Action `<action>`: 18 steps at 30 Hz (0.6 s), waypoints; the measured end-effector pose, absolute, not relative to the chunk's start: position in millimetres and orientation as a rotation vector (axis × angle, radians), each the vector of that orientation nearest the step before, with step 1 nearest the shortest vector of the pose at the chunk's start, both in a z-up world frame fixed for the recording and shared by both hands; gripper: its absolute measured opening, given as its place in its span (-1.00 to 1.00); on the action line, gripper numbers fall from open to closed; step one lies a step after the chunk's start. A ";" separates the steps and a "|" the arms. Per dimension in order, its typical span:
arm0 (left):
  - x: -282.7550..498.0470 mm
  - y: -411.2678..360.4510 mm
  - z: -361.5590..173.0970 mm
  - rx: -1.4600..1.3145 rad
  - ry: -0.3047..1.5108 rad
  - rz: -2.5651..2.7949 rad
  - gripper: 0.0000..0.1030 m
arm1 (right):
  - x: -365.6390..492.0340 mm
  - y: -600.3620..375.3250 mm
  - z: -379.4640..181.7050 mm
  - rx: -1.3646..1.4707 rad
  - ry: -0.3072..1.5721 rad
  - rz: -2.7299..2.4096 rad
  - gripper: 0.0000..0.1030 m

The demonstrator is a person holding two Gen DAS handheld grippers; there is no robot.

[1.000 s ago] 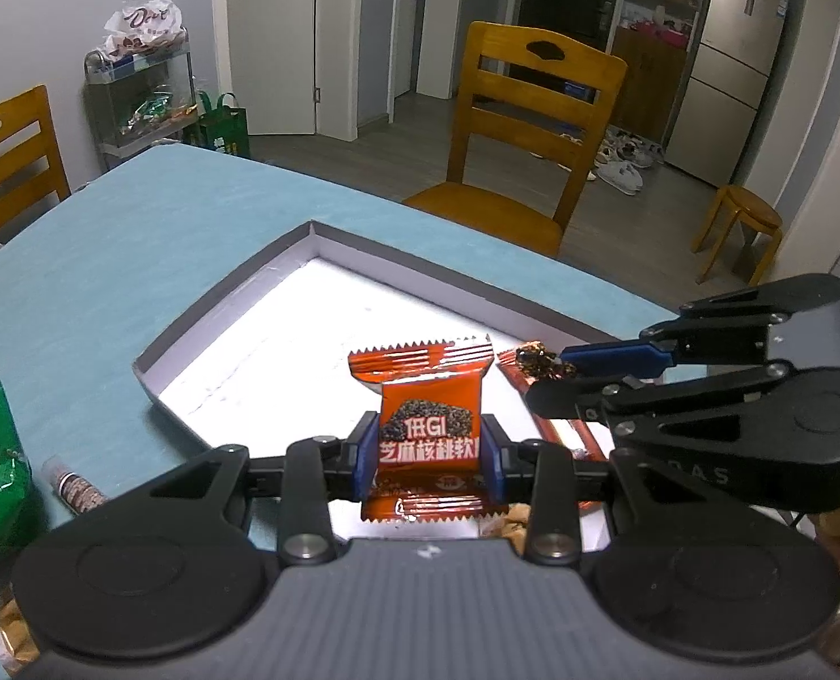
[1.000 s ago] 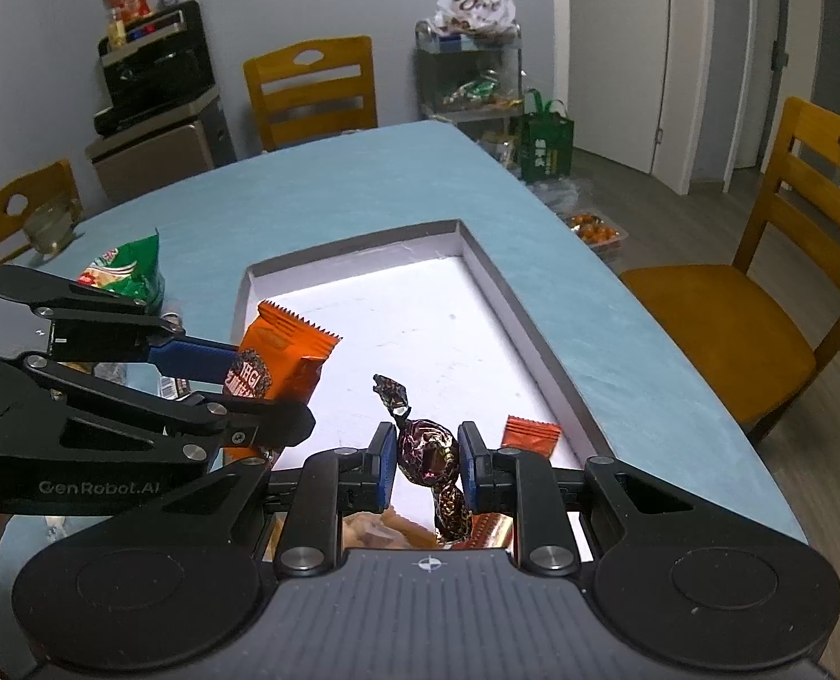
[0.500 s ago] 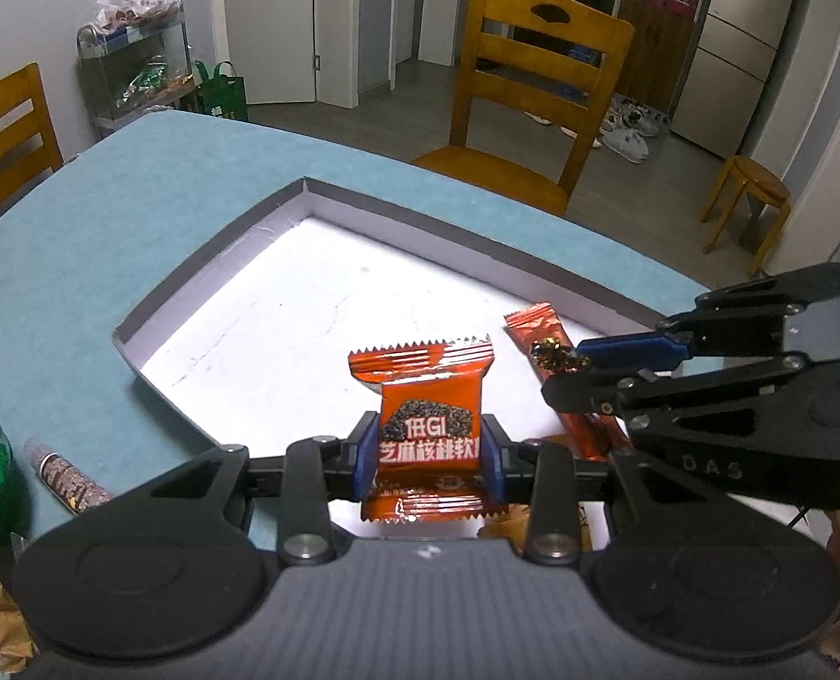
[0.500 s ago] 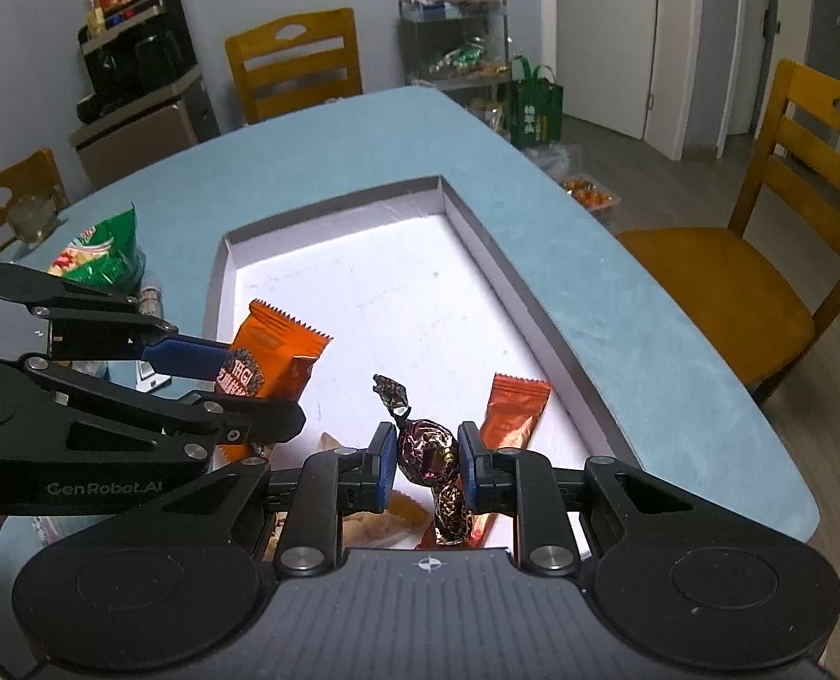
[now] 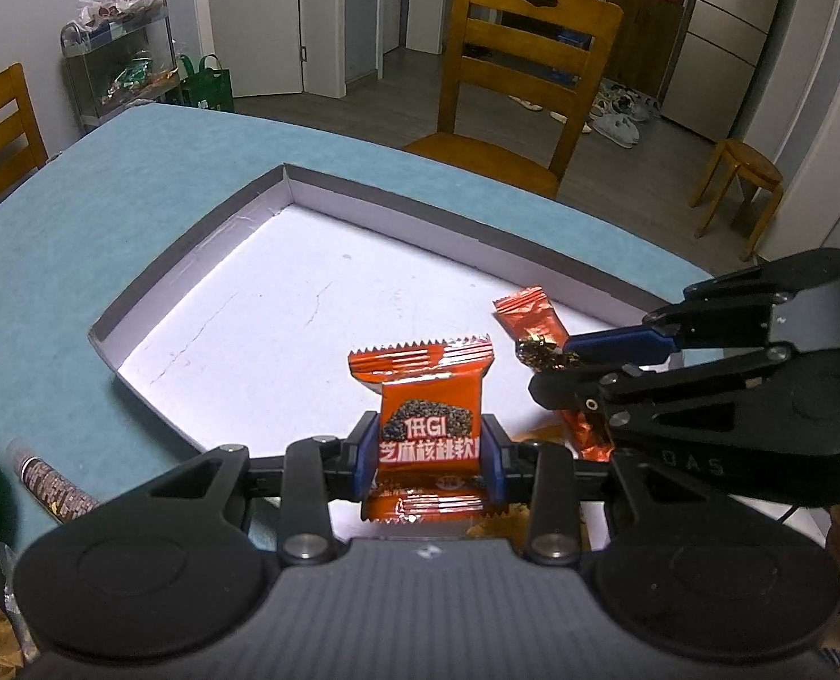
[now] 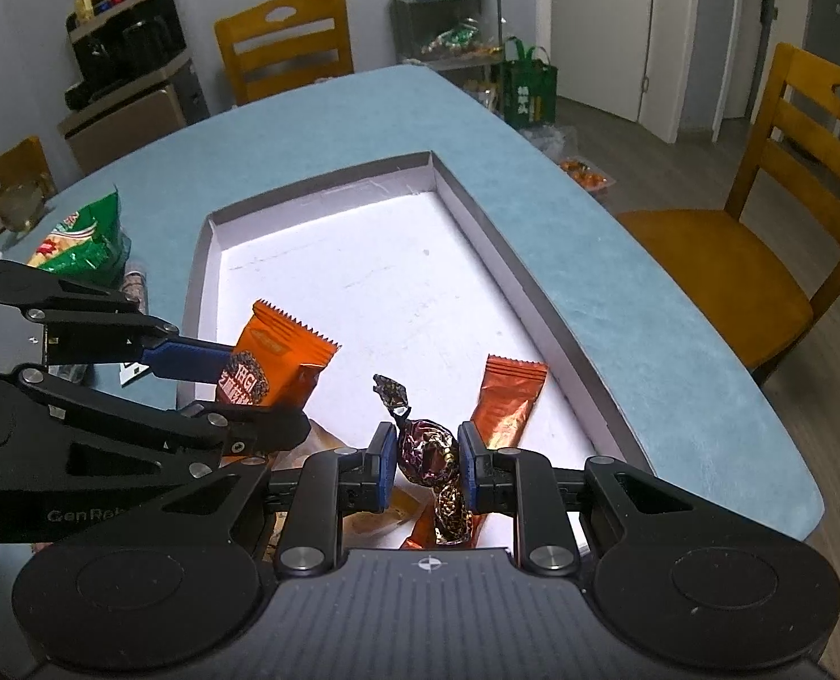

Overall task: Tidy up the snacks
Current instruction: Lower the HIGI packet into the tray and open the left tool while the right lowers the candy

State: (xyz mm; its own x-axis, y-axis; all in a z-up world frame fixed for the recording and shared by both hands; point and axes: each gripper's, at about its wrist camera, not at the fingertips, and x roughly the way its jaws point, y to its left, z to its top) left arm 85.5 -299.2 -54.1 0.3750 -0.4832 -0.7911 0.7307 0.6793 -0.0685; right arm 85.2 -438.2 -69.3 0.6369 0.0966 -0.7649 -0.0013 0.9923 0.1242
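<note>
Left gripper (image 5: 428,456) clamping orange snack packet (image 5: 430,425), right gripper (image 6: 424,467) clamping foil candy (image 6: 428,453); both hovering over tray (image 5: 193,249). Placing step; next likely lowering, releasing inside tray.

Both tools are matte black plastic. The left gripper (image 5: 428,456) has a ribbed grey-black housing at 6 o'clock, flanked by two round discs, with silver screws on its linkage bars and blue pads (image 5: 366,453) inside the fingers. The right gripper (image 6: 424,462) is built alike; a small crosshair mark sits on its housing. "GenRob" lettering shows at 8 o'clock.
</note>
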 end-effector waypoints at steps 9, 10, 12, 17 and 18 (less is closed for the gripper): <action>88.8 -301.6 -57.4 0.325 0.892 -0.771 -0.32 | 88.2 -437.0 -72.0 0.105 0.890 0.049 -0.52; 88.3 -302.1 -57.4 0.328 0.890 -0.768 -0.31 | 88.2 -436.9 -71.9 0.103 0.889 0.048 -0.52; 88.2 -303.3 -57.4 0.334 0.885 -0.765 -0.28 | 88.9 -436.3 -72.0 0.100 0.889 0.049 -0.51; 86.9 -303.7 -56.5 0.342 0.877 -0.769 -0.24 | 88.0 -435.8 -71.8 0.098 0.880 0.046 -0.51; 86.9 -303.3 -56.1 0.342 0.874 -0.770 -0.24 | 87.6 -436.1 -71.6 0.099 0.878 0.046 -0.51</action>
State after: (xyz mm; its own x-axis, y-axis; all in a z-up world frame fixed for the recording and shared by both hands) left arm 86.9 -303.3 -56.1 0.4008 -0.4625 -0.7908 0.7264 0.6865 -0.0334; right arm 87.6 -436.1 -71.6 0.6382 0.0807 -0.7657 0.0007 0.9944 0.1053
